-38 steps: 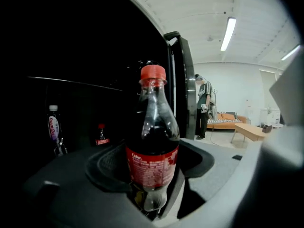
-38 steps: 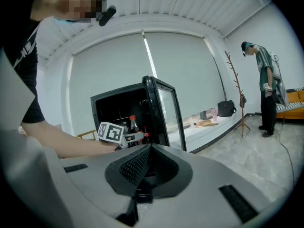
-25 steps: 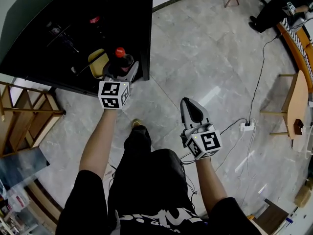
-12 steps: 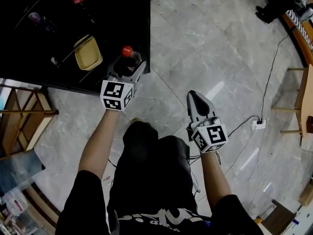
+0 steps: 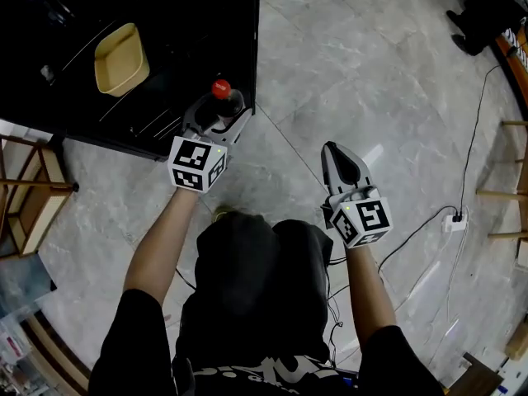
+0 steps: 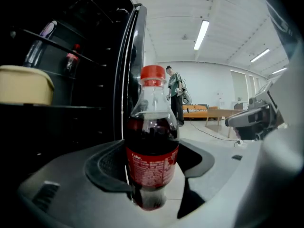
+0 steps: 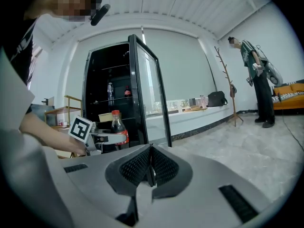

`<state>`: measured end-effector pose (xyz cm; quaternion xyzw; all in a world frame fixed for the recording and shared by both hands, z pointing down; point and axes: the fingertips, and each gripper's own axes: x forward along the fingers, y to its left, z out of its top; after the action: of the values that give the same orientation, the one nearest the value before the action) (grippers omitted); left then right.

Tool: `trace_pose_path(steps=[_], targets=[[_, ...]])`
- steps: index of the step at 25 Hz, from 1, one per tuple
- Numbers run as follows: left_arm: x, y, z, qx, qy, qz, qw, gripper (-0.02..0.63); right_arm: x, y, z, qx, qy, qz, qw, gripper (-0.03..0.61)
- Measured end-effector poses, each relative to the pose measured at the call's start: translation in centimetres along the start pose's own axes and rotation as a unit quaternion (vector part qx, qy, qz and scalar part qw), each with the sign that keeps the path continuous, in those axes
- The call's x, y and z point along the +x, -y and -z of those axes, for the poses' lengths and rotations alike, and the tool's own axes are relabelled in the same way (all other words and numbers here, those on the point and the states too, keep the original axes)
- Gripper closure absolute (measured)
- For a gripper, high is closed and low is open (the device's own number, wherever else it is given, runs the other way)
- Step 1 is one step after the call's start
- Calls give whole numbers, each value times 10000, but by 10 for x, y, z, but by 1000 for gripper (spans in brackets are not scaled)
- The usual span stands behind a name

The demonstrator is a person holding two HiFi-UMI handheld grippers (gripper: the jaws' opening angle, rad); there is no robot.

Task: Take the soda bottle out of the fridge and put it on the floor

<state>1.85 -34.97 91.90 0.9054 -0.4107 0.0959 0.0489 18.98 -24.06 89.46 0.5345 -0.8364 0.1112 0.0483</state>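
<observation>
A soda bottle (image 5: 223,101) with a red cap, dark cola and a red label (image 6: 152,163) stands upright between the jaws of my left gripper (image 5: 216,118), which is shut on its lower body. In the head view the bottle hangs just outside the front edge of the black fridge (image 5: 148,48). The right gripper view shows the same bottle (image 7: 117,127) in front of the open fridge (image 7: 118,103). My right gripper (image 5: 338,165) hovers over the marble floor (image 5: 371,73), jaws shut with nothing between them (image 7: 151,167).
Inside the fridge a yellow container (image 5: 120,56) sits on a shelf; other bottles (image 6: 40,44) stand higher up. A wooden shelf unit (image 5: 29,200) stands left of the fridge. A cable and power strip (image 5: 456,219) lie at right. A person (image 7: 256,80) stands far off.
The left gripper has drawn the bottle out past the fridge's front edge, toward me. The head view has shifted, so the fridge sits higher and more to the left. The right gripper stays shut.
</observation>
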Motion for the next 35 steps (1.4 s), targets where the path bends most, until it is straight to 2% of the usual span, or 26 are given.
trace_pose_path(steps=[9,19,23,29,35], targets=[[8,-2,96,-68,-85,-61,9999,304,20,11,76,-49,-2,-237,9997,554],[41,16,184,-95,-238,6,9997,302,32,29,131,70,-86,-443,9990,554],[56,19,216,-243,-268,-8,9993,302,37,25,156,91,-166,-486,9986,554],[75,23,249,-233,-384,-4,9990,304,39,31,181,267,-275,-409,9984,554],[83,20,259,-144,-392,18,9991,302,47,32,190,341,-273,-364,9984,554]])
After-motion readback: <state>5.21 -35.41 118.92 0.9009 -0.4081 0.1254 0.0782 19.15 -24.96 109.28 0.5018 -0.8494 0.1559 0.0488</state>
